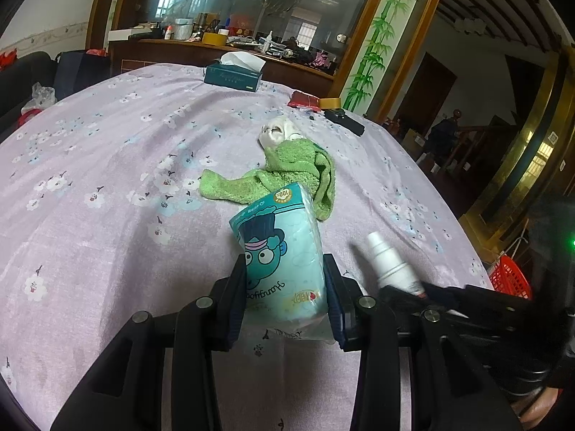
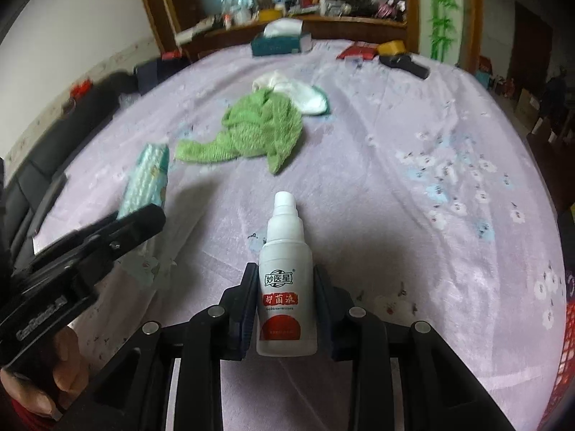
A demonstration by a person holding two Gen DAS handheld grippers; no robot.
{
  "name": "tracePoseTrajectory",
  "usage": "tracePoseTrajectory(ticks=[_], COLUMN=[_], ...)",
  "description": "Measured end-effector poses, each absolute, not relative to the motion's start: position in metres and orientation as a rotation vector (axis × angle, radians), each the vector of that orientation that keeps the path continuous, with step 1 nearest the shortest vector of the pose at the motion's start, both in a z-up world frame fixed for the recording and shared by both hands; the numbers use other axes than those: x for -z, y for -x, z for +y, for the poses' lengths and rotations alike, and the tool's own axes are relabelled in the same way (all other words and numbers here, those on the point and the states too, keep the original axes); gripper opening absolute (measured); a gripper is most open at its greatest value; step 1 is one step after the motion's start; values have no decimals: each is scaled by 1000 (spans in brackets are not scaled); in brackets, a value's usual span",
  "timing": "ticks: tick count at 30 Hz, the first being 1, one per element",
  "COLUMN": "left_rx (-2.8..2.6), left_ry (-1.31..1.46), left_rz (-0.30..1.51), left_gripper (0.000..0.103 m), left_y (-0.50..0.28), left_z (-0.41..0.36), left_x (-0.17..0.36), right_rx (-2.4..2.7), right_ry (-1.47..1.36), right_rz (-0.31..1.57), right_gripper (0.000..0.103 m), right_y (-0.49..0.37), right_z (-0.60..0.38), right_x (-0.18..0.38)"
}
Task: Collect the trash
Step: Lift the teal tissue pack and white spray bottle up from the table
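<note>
My left gripper [image 1: 284, 265] is shut on a teal pack of tissues [image 1: 284, 251] printed with a cartoon face, held just above the lilac flowered tablecloth [image 1: 107, 179]. My right gripper [image 2: 285, 276] is shut on a small white spray bottle [image 2: 285, 287] with a red label, nozzle pointing away. The two grippers sit side by side near the table's front. The bottle [image 1: 388, 262] shows to the right in the left wrist view. The tissue pack [image 2: 149, 179] and the left gripper [image 2: 136, 222] show to the left in the right wrist view.
A crumpled green towel [image 1: 294, 172] and a white cloth [image 1: 278, 133] lie mid-table. Behind them are a dark tissue box [image 1: 233, 73], a red packet [image 1: 303, 100], a tape roll [image 1: 330, 102] and a black object [image 1: 345, 120]. A red basket [image 1: 510, 276] stands off the table's right edge.
</note>
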State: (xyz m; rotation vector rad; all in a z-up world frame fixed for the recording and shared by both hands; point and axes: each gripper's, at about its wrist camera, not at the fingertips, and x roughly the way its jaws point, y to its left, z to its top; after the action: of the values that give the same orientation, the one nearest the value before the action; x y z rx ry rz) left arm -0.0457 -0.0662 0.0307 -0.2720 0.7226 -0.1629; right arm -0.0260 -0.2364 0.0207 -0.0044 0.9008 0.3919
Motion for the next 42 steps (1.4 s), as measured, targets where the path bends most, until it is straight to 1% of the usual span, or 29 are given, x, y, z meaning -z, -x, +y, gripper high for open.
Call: tracePoseTrajectory(ticks=[7, 16, 42], left_rx=[140, 97, 99], left_ry=[213, 148, 129], left_rz=[714, 677, 676], left_gripper=[37, 38, 38], left_y=[53, 58, 60], left_z=[-78, -88, -92], left_x=[-33, -35, -35], right_rx=[-370, -384, -397], right_ry=[-120, -182, -204], right_rz=[755, 689, 675], right_gripper=[32, 32, 32], right_y=[54, 62, 66], right_z=[-263, -274, -279], right_x=[-32, -38, -37])
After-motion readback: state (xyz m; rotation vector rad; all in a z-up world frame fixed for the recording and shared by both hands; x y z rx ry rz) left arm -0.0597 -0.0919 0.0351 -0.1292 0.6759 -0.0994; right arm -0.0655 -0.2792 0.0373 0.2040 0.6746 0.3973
